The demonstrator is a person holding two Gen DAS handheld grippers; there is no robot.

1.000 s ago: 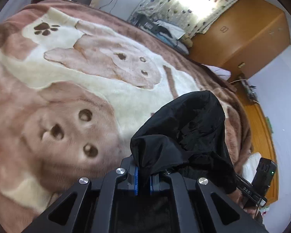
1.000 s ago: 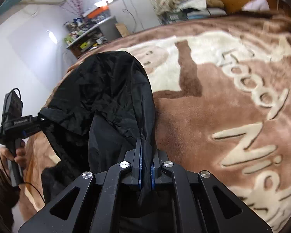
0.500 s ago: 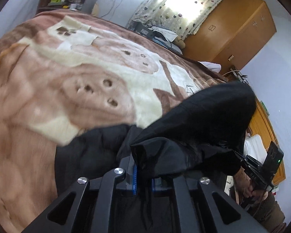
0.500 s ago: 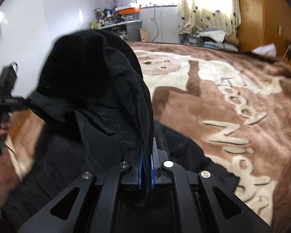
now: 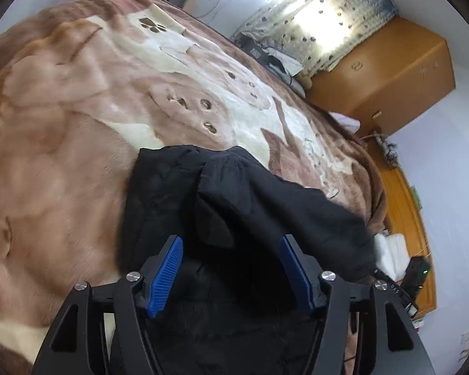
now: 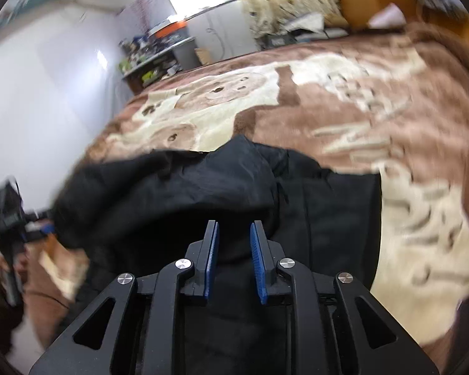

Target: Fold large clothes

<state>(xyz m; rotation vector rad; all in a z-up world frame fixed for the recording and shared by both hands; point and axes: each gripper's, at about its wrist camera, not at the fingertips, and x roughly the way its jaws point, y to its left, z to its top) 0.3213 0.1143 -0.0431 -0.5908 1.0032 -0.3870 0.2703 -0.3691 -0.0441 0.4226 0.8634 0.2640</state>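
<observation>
Black garment heaped on blanket; no containers visible.

Left tongs just opening, pads clear; black garment on blanket.

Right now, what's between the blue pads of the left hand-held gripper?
Only the black garment, lying loose on the blanket; the left hand-held gripper has just opened and its pads stand clear of the cloth, as the left wrist view shows.
</observation>
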